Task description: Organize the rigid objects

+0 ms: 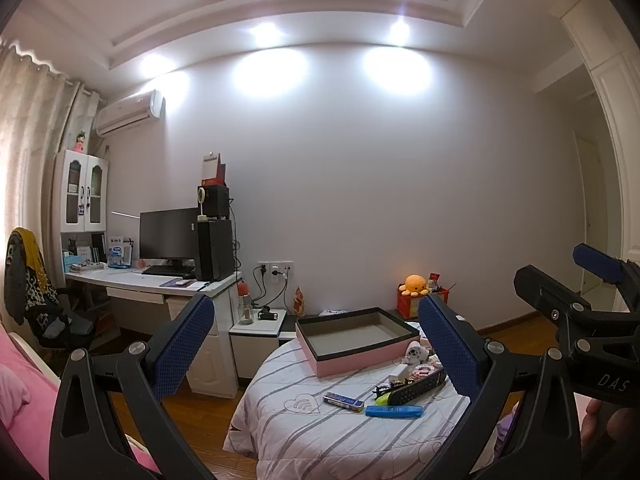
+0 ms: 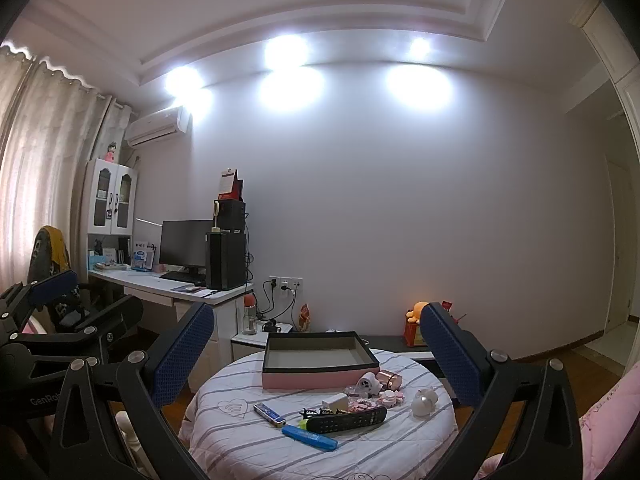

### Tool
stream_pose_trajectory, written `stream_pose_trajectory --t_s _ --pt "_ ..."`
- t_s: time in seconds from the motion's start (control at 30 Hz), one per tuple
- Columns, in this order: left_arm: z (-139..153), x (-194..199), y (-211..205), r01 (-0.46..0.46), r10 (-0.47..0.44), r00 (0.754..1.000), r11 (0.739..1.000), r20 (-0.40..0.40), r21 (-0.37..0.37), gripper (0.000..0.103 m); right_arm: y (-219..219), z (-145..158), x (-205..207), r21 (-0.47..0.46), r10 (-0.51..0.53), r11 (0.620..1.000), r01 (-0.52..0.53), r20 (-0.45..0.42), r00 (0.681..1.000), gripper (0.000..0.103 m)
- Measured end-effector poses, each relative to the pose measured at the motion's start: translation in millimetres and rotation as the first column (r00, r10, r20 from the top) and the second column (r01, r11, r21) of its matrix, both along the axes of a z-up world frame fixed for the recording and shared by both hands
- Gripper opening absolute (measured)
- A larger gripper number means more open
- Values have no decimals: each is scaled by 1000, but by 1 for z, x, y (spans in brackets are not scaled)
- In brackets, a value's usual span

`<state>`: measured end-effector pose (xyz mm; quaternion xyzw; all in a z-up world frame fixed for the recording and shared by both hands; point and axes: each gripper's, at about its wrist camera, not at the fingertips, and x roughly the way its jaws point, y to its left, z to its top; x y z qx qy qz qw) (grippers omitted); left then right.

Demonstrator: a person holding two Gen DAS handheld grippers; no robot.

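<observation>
Fingers point(image 1: 188, 344) of both grippers gape wide, empty — one pink box point(image 2: 316, 378), one remote point(image 2: 348, 420).

You've got the box point(image 2: 320, 360) at the back of the round table point(image 2: 240, 448), remote point(image 2: 348, 420) and marker point(image 2: 310, 438) in front of it.
</observation>
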<state>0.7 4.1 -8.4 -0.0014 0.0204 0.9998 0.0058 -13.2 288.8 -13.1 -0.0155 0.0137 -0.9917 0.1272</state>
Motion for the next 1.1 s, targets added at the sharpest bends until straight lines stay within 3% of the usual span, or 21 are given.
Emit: stream_pose_trajectory --t_s 1.1 --pt "-1 2 -6 -11 11 1000 1000 -4 8 103 -5 0 -1 16 5 1000 -5 2 1000 103"
